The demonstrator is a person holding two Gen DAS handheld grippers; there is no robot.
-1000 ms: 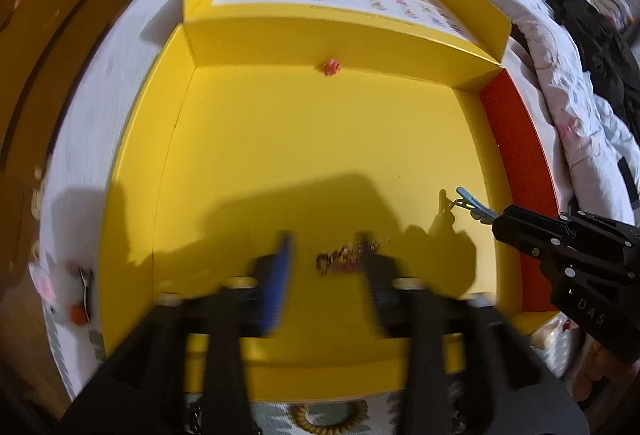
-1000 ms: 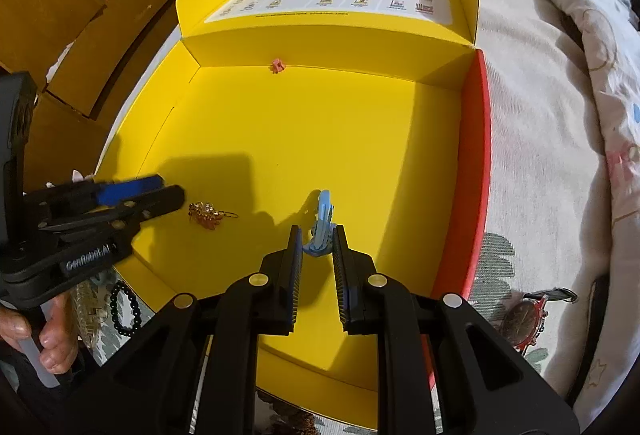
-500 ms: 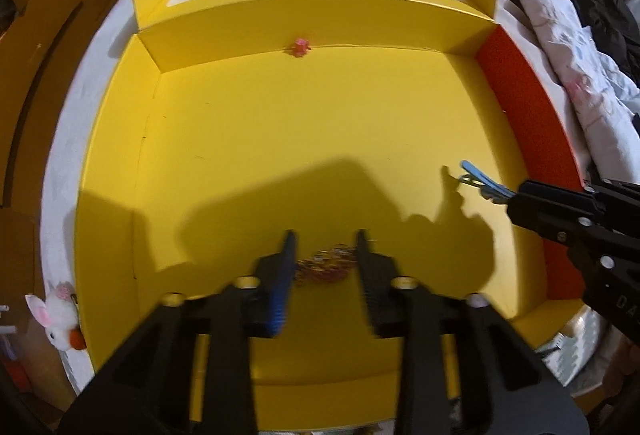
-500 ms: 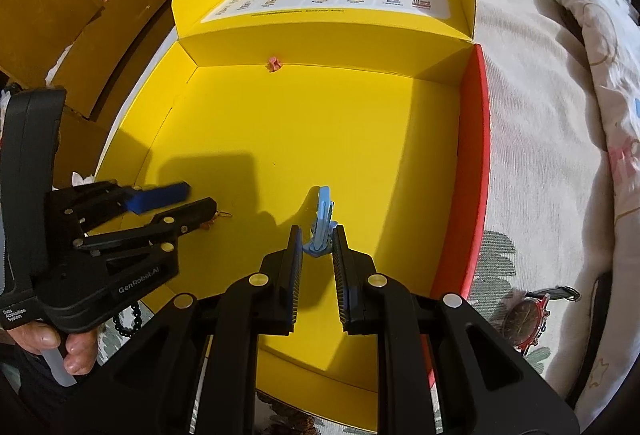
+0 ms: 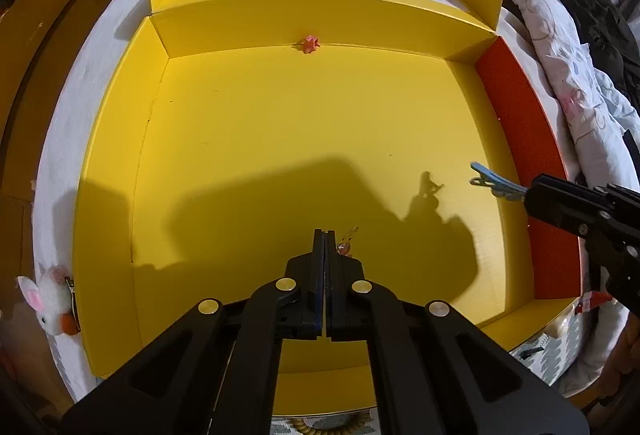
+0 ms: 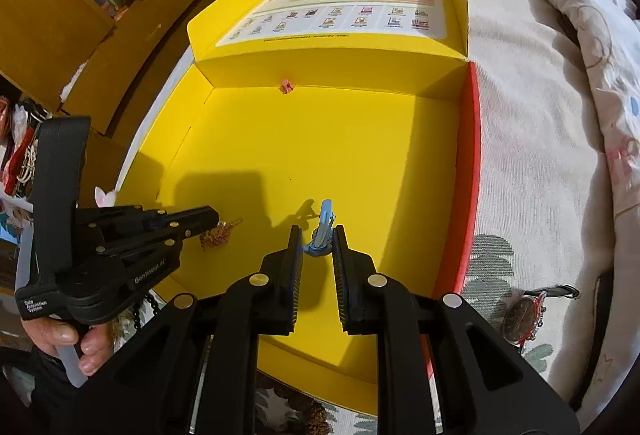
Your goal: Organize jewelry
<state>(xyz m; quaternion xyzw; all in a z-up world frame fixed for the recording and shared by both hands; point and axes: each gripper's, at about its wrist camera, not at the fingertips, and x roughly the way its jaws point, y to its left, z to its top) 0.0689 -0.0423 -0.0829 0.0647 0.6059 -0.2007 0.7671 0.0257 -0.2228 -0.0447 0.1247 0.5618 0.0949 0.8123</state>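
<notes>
A big yellow box [image 5: 280,139] lies open on the bed, also seen in the right wrist view [image 6: 340,139]. My left gripper [image 5: 324,235] is shut on a small gold and pink earring [image 5: 347,241], which hangs at its tips in the right wrist view [image 6: 218,235]. My right gripper [image 6: 316,235] is shut on a light blue hair clip [image 6: 323,227], held over the box floor near the red side wall; the clip also shows in the left wrist view [image 5: 494,185]. A small pink star-shaped piece [image 5: 309,44] lies at the box's back wall.
The box has a red right wall [image 5: 520,123] and a raised lid with a printed sheet [image 6: 344,15]. A wristwatch [image 6: 528,311] lies on the bedspread at right. A white bunny hair clip [image 5: 50,301] lies left of the box. A black bead bracelet [image 6: 144,309] lies near the box's front corner.
My left gripper has closed on the earring that lay between its open jaws. The right gripper keeps its hold on the blue clip and has barely moved.
</notes>
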